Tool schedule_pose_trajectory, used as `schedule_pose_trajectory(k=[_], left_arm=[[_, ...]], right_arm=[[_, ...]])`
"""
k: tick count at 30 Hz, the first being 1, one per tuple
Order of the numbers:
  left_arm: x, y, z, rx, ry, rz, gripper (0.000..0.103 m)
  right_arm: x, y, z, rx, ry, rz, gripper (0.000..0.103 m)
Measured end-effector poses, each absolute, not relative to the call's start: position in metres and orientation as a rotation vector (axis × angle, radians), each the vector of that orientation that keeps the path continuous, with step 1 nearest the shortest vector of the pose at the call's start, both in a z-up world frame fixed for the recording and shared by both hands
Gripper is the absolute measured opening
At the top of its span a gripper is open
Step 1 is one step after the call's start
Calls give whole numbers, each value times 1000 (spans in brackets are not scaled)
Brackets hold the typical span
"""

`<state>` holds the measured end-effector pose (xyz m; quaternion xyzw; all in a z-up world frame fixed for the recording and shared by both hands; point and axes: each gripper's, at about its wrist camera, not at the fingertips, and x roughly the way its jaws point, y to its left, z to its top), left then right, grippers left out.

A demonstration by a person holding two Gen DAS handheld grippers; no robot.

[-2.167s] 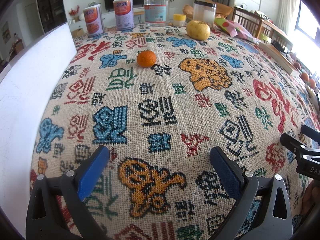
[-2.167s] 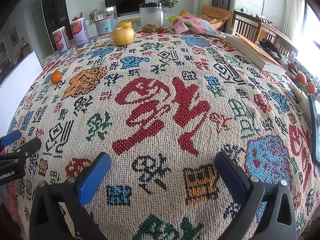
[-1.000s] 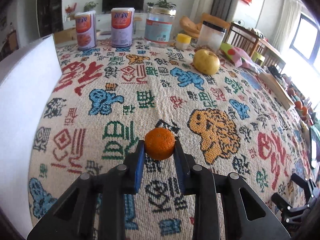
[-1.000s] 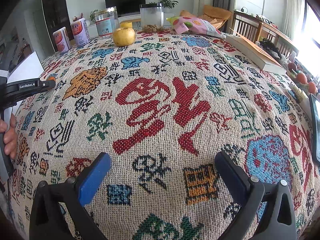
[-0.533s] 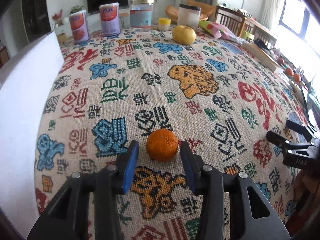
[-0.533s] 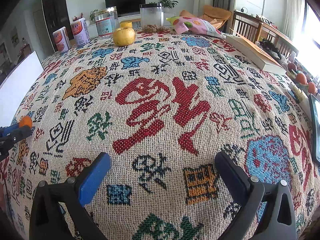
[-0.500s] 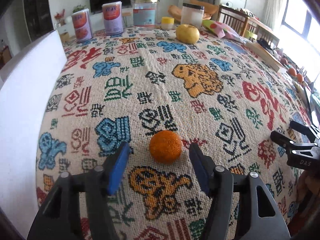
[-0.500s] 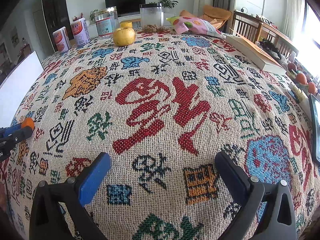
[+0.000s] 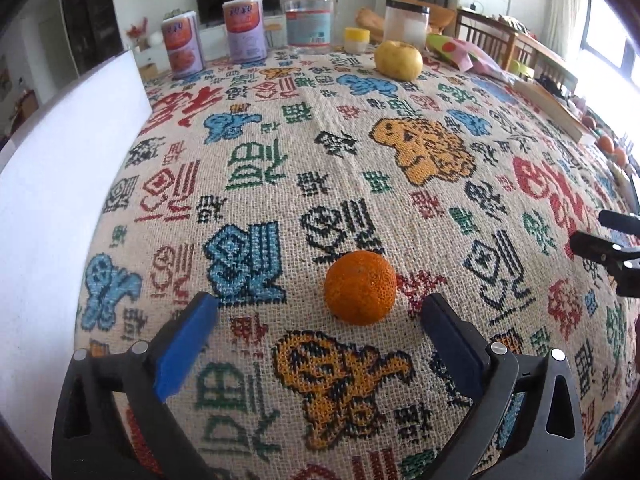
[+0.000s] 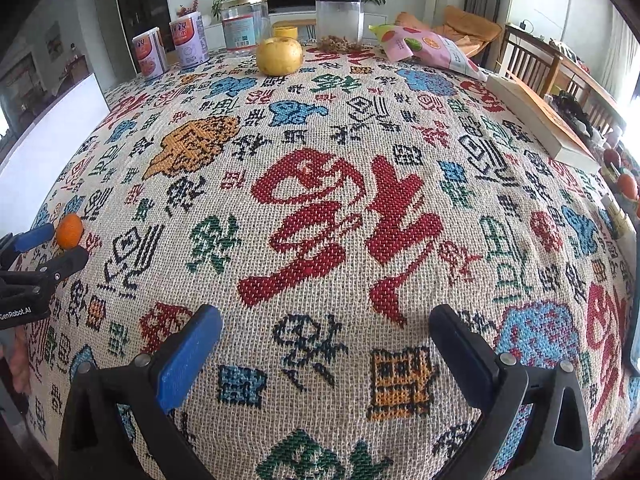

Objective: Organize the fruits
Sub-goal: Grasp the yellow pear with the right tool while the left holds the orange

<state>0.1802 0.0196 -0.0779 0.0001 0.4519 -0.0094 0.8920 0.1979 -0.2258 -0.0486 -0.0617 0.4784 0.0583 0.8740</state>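
**Orange set down, apple next**

With the jaws of my left gripper [image 9: 320, 312] opening to their widest, the orange [image 9: 360, 287] sits on the woven tablecloth [image 9: 280, 152] between the two blue pads, touching neither; it is nearer the right-hand pad than the left. I read this as the release step: one fruit placed on the near part of the table, just beyond a blue woven figure. My right gripper [image 10: 326, 336] hangs over the cloth with its fingers spread and nothing between them.

The other fruit I can see is the yellow apple [image 10: 279, 56], far across the table, close to the clear jars [image 10: 245, 26] and the snack bag [image 10: 424, 50]. If the fruits are meant to be gathered together, I judge the next move is to draw the left gripper straight back off the orange without nudging it, since it could roll on the cloth, then reach for the apple. It is wide, so the jaws would need to stay fully spread.
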Motion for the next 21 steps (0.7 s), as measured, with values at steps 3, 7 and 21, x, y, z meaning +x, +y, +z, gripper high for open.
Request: schedule_pose_trajectory(k=[3,7,21], left_arm=[[180,19,-78,-1,937,-18,102],[181,19,-78,-1,937,-19,102],[181,18,-77,-5,938,-20,102]], right_arm=[[243,-223,-32,-98,966,133,103],[326,-193,-13,-71,888,176,103],[472,-118,-39,-85,936,178,65]])
